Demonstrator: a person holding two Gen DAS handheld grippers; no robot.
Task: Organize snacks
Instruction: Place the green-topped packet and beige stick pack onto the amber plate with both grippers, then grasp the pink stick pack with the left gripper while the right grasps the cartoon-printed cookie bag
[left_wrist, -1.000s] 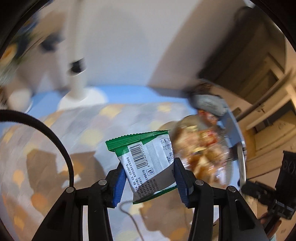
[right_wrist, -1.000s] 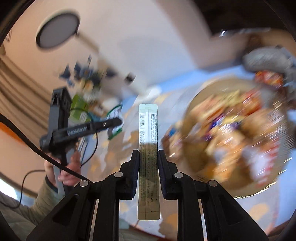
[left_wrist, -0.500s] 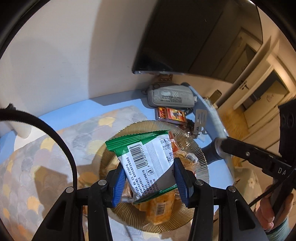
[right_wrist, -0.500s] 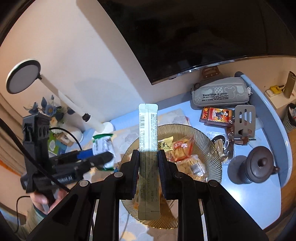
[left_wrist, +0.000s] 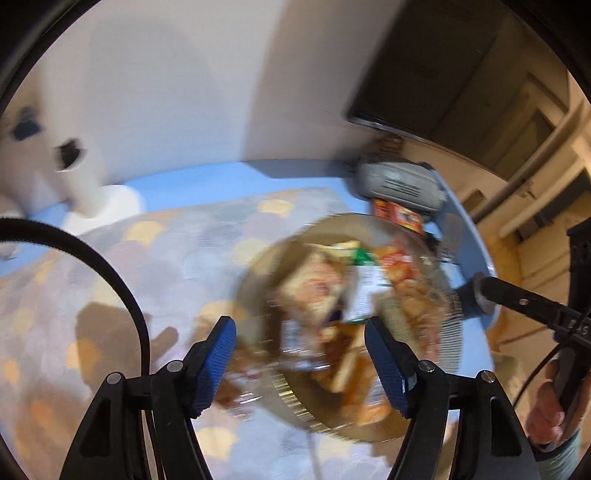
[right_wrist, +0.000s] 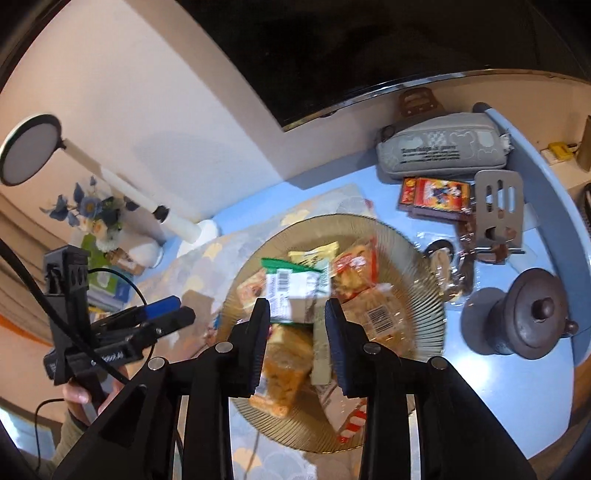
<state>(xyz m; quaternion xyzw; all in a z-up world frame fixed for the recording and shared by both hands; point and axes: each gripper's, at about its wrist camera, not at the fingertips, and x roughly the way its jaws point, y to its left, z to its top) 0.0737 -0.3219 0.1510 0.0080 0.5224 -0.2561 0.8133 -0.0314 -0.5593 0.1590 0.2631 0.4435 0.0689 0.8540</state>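
A blue desk (right_wrist: 532, 398) against a white wall (right_wrist: 166, 92) carries a patterned cloth (left_wrist: 166, 258). Both grippers, left (left_wrist: 300, 354) and right (right_wrist: 297, 325), hold their jaws apart above the plate (right_wrist: 417, 277) of snacks (right_wrist: 295, 284).

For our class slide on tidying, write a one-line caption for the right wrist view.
Open right gripper above a gold plate heaped with snacks, the green-edged packet on top.

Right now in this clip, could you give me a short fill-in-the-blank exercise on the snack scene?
1. The green-and-white snack packet lies in the ribbed gold ____.
2. Both the left hand-held gripper and the right hand-held gripper are ____.
3. The dark lidded pot stands on the ____ table.
4. The grey pouch lies behind the ____ card box.

Missing words: plate; open; blue; red
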